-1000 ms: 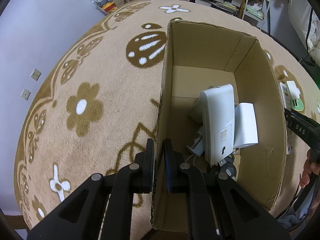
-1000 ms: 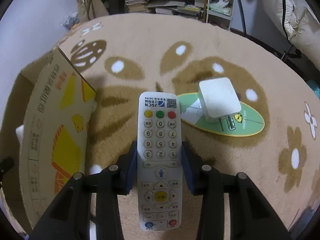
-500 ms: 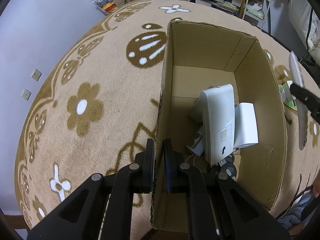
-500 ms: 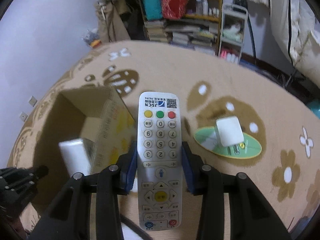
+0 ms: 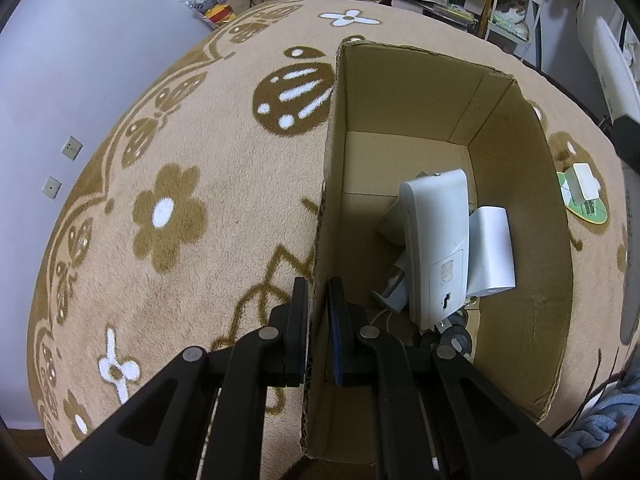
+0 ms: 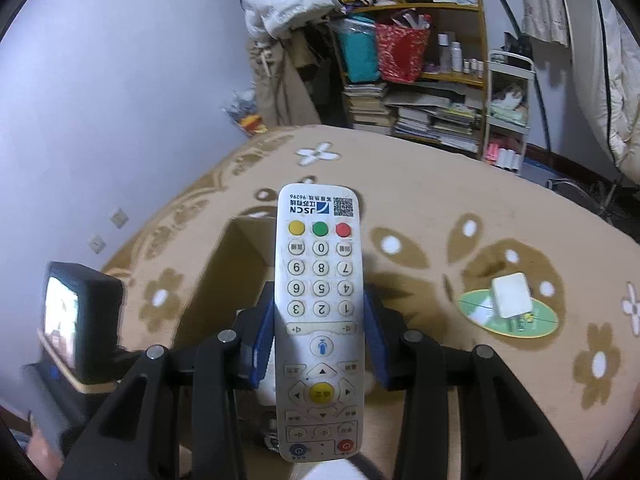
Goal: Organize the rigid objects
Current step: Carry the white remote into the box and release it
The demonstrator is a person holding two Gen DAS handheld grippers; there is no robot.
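My left gripper (image 5: 318, 300) is shut on the near-left wall of an open cardboard box (image 5: 404, 92) standing on the carpet. In the box lie a long white device (image 5: 438, 240), a white block (image 5: 490, 248) and some small dark parts. My right gripper (image 6: 320, 320) is shut on a white remote control (image 6: 320, 280) with coloured buttons and holds it in the air above the box (image 6: 240, 256). A white charger plug (image 6: 511, 294) lies on a green oval mat (image 6: 516, 324) on the carpet to the right; it also shows in the left wrist view (image 5: 585, 182).
The floor is a tan carpet (image 5: 168, 216) with brown flowers. A cluttered bookshelf (image 6: 420, 92) and a white cart (image 6: 508, 108) stand at the far wall. The left gripper's camera body (image 6: 80, 320) shows at the left of the right wrist view.
My right gripper has lifted the remote from low over the carpet and carried it left, above the box. The left gripper has kept its grip on the box wall.
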